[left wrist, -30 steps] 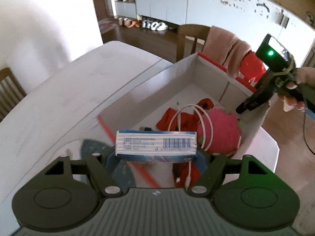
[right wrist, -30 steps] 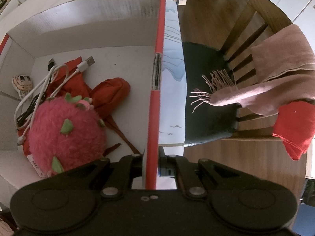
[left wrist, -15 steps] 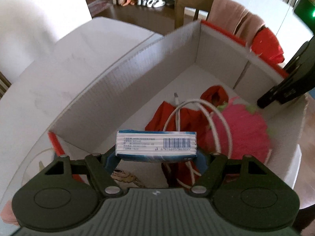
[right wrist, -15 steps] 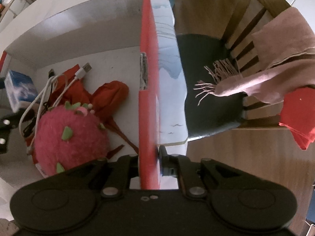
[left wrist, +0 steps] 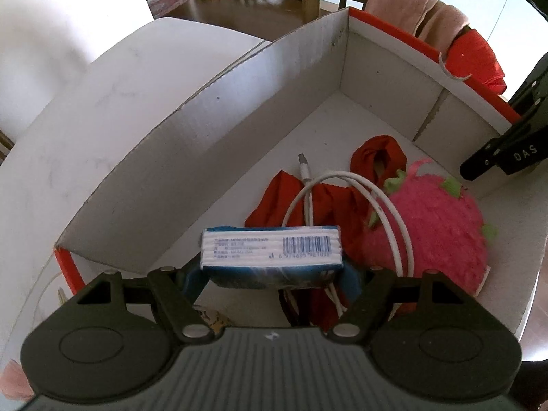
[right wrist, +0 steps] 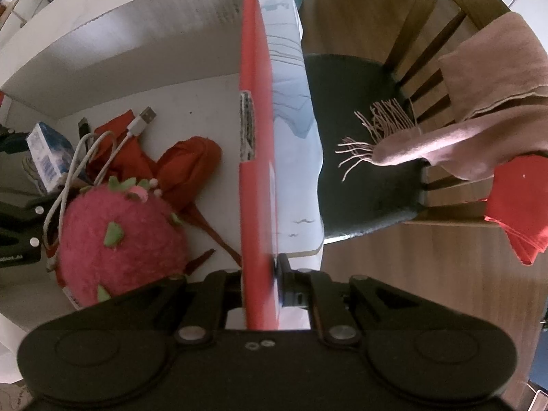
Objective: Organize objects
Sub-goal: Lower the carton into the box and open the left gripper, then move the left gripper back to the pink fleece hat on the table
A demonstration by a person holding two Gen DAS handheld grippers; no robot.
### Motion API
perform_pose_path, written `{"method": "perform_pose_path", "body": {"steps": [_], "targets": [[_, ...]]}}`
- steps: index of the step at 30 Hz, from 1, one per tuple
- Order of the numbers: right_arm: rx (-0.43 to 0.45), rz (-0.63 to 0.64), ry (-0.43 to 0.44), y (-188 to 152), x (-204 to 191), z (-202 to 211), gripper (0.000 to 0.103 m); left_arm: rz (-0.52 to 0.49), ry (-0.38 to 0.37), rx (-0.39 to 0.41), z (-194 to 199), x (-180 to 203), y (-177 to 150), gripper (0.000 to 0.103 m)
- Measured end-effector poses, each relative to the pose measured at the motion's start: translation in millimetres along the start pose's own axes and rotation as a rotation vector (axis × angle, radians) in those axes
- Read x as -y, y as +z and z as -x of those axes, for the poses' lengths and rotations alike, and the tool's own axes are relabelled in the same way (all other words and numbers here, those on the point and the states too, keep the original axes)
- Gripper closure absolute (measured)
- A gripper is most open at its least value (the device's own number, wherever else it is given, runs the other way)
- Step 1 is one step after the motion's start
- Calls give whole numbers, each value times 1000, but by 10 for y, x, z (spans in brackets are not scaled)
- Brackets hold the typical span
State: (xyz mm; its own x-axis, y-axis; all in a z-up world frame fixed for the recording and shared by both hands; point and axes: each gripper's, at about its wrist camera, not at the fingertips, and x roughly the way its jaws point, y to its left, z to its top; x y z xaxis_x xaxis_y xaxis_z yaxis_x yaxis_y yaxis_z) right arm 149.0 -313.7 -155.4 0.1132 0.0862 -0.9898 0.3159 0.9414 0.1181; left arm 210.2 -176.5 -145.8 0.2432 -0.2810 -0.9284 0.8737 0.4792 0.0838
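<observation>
– Where is the tissue pack (left wrist: 271, 251)?
– Clamped between the fingers of the left gripper (left wrist: 271, 274), above the floor of the open cardboard box (left wrist: 205, 157) on the white bench (left wrist: 102, 102). Its long axis runs crosswise from finger to finger, barcode face up.

– And the right gripper (right wrist: 262, 274)?
– Its fingers are pinched together on the box's red wall (right wrist: 255, 137), pointing down. Inside lie a pink plush fruit (left wrist: 431, 226), a coiled white USB cable (left wrist: 342, 198) and red cloth (left wrist: 328, 198).
</observation>
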Motion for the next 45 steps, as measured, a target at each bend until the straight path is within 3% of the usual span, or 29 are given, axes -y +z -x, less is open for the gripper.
{"method": "perform_pose_path", "body": {"steps": [4, 12, 18, 19, 21, 25, 33, 36, 40, 45], "targets": [[4, -5, 14, -4, 32, 6, 90, -5, 13, 13, 6, 25, -4, 16], [44, 72, -10, -77, -25, 38, 83, 32, -1, 82, 196, -18, -63, 5], [98, 141, -22, -138, -78, 62, 81, 66, -24, 153, 475, -71, -143, 4], [109, 148, -24, -151, -83, 61, 79, 66, -26, 170, 536, -75, -177, 4], [142, 165, -23, -174, -87, 63, 61, 81, -36, 194, 599, -86, -240, 4], [151, 166, -4, -176, -112, 32, 63, 162, -76, 223, 673, -190, -310, 4], [179, 194, -13, -268, -121, 245, 65, 203, -74, 246, 755, -363, -411, 4], [167, 184, -8, -298, -133, 253, 70, 207, -86, 248, 768, -390, -436, 4], [154, 181, -19, -329, -170, 233, 90, 198, -96, 269, 860, -370, -471, 4], [151, 172, -30, -339, -180, 244, 92, 222, -93, 317, 1100, -375, -581, 4]]}}
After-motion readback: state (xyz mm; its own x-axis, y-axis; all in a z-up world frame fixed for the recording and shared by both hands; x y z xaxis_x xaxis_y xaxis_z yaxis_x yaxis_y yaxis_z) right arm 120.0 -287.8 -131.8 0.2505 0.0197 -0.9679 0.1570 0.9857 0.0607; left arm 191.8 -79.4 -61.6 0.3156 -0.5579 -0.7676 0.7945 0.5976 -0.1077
